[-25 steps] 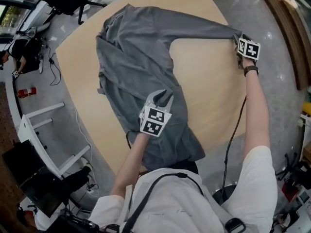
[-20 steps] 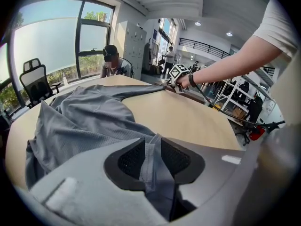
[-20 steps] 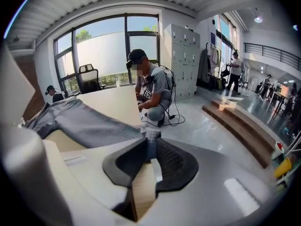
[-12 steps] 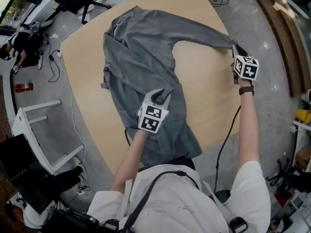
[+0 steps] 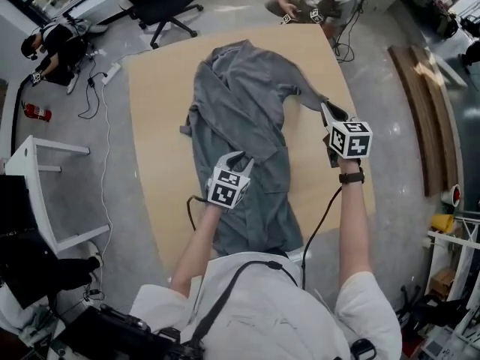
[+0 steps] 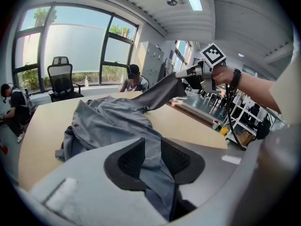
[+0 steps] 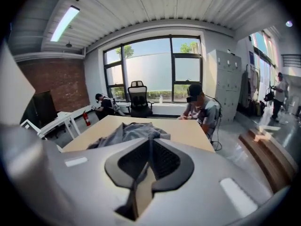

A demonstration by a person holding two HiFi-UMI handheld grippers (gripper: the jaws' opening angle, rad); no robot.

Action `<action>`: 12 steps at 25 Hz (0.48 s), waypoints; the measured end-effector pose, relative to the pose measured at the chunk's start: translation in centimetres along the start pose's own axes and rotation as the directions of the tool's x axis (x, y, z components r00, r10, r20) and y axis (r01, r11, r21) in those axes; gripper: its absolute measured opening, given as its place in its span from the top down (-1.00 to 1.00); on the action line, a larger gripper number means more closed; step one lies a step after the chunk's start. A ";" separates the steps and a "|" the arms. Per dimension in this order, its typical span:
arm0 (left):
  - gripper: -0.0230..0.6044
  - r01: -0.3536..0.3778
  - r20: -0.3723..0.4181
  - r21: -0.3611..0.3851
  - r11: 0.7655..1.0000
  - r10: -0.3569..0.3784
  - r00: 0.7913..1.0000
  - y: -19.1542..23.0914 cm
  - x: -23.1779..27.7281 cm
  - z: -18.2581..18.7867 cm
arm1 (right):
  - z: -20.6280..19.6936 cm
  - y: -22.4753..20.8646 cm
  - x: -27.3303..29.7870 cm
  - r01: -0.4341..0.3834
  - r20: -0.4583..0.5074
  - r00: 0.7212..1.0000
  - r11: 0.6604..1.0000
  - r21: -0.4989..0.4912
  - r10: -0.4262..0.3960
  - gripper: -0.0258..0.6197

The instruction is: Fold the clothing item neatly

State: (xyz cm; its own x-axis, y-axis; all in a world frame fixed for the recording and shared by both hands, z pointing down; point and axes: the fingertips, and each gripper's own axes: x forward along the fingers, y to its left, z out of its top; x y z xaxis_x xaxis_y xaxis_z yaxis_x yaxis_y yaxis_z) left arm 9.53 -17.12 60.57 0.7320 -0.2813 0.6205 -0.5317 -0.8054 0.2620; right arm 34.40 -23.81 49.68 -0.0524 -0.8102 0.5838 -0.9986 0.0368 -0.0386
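Though unclear overhead, sleeve (image 5: 306,92) probably inside right gripper (image 7: 149,149)

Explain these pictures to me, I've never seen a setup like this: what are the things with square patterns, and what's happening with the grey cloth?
No robot here. A person holds a two-jaw gripper in each hand; the patterned cubes are part of them. One picture comes from a camera on the person's head, looking down; the other two come from cameras riding on the grippers. A grey garment lies on a wooden table. The left gripper pinches its body near the person; the right gripper is shut on one sleeve, held up off the table.
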 end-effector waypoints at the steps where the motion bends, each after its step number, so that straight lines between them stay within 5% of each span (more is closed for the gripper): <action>1: 0.57 -0.013 0.014 -0.009 1.000 0.013 1.000 0.8 -1.0 0.0 | 0.8 2.2 0.4 -0.028 0.003 1.000 1.000 -0.013 0.028 0.82; 6: 0.57 -0.095 0.079 -0.098 0.991 0.103 0.992 5.5 -6.3 -1.5 | 1.4 14.5 3.1 -0.188 -0.015 0.982 0.981 0.037 0.189 0.82; 12: 0.57 -0.198 0.086 -0.224 0.954 0.222 0.971 10.6 -11.4 -4.6 | -3.2 27.6 8.7 -0.324 -0.133 0.934 0.943 0.078 0.332 0.82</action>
State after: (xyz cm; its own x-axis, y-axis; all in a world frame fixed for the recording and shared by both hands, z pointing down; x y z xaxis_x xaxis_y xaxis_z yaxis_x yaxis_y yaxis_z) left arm -6.42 -20.07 59.63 0.6299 -0.4966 0.5972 -0.7476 -0.5960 0.2930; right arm 6.35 -28.00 56.32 -0.3814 -0.6670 0.6401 -0.9239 0.2516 -0.2883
